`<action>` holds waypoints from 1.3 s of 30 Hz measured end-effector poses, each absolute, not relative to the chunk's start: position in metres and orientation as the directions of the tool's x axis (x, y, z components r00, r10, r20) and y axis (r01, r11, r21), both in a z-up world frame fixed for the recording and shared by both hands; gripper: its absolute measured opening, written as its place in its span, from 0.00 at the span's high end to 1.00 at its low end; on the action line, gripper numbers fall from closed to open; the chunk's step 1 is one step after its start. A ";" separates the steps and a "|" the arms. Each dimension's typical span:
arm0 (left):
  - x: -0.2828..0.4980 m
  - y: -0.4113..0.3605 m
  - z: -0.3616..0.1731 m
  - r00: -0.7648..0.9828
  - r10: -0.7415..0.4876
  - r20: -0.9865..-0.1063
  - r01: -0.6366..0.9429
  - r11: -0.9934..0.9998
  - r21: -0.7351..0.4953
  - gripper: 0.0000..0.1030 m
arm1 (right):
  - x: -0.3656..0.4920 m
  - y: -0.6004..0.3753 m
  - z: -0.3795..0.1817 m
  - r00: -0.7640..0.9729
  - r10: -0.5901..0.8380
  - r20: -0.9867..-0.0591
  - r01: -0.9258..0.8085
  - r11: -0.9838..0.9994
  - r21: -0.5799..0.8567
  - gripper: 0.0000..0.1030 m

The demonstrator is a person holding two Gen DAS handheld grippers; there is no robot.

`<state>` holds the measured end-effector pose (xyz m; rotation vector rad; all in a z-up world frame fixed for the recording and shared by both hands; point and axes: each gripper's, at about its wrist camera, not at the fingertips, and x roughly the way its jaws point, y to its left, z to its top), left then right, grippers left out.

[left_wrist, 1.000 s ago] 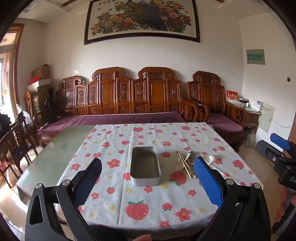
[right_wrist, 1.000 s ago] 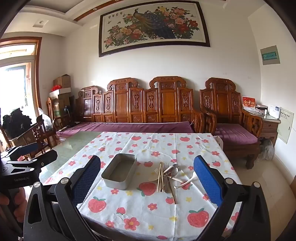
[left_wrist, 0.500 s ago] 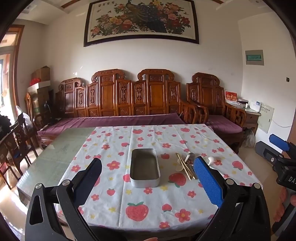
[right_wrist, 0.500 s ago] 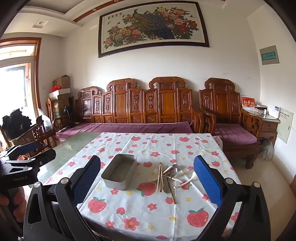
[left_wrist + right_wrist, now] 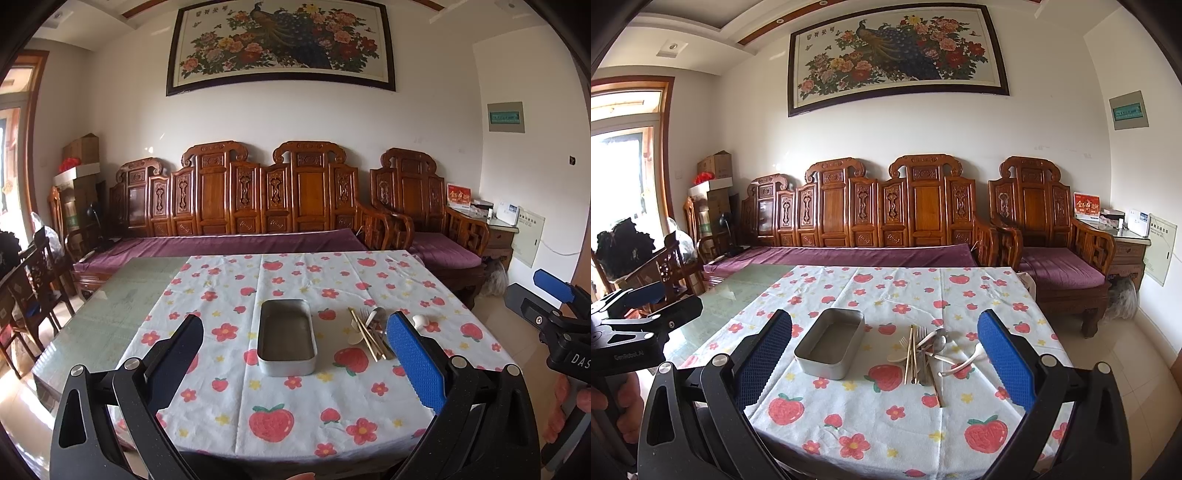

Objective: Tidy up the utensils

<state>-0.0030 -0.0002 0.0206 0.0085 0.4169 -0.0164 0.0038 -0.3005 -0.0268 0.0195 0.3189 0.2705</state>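
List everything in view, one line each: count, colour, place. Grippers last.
metal tin: 1, grey, open and empty, centre of the tablecloth.
utensil pile: 1 heap, chopsticks, fork, spoons, wood, metal and white, right of the tin.
tablecloth: 1, white with strawberries and flowers, over the table's right part.
glass table: 1, greenish, bare on the left.
carved sofa: 1, brown with purple cushions, behind the table.
peacock painting: 1, dark frame, on the wall.
left gripper: open, empty.
right gripper: open, empty.

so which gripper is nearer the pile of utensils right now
Right. The right gripper faces the utensil pile almost head-on, the pile lying between its open fingers. The left gripper is centred on the metal tin, with the pile off to its right.
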 end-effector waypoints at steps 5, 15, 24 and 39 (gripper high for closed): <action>-0.006 -0.002 0.019 0.916 -0.015 -0.400 0.019 1.000 0.006 0.06 | 0.004 -0.301 -0.027 0.914 0.267 -0.307 -0.260 0.964 0.063 0.02; -0.006 -0.003 0.019 0.917 -0.015 -0.397 0.019 1.000 0.006 0.06 | 0.004 -0.302 -0.027 0.915 0.266 -0.304 -0.259 0.964 0.063 0.02; -0.007 -0.005 0.022 0.920 -0.017 -0.392 0.021 1.000 0.007 0.06 | 0.003 -0.302 -0.027 0.915 0.267 -0.303 -0.260 0.964 0.064 0.02; -0.008 -0.008 0.024 0.921 -0.021 -0.389 0.025 1.000 0.006 0.06 | 0.003 -0.302 -0.027 0.915 0.268 -0.302 -0.260 0.963 0.066 0.02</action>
